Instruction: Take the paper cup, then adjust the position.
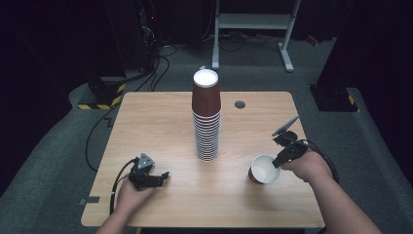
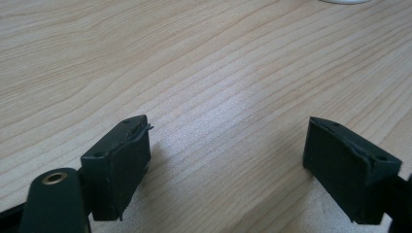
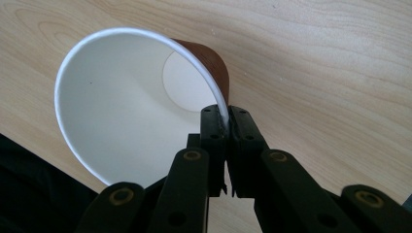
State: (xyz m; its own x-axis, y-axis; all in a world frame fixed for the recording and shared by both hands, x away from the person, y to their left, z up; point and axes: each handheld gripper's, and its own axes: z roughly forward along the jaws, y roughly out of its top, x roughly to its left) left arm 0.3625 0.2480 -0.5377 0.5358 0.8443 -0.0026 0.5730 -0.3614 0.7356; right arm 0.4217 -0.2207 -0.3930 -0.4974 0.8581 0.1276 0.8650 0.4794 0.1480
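A tall stack of brown paper cups [image 1: 207, 117], mouths down, stands at the middle of the wooden table [image 1: 160, 122]. At the right, my right gripper [image 1: 281, 161] is shut on the rim of a single brown cup [image 1: 263, 169] with a white inside. In the right gripper view the cup [image 3: 126, 102] is tilted with its mouth toward the camera, its rim pinched between the jaws [image 3: 227, 121]. My left gripper [image 1: 163, 176] rests low at the front left of the table, open. In the left gripper view its fingers [image 2: 119, 165] stand wide apart over bare wood.
A small round grey grommet [image 1: 239, 104] sits in the table's far right part. Beyond the table are a white frame's legs [image 1: 287, 48], cables on the carpet and a yellow-black striped block [image 1: 104, 95].
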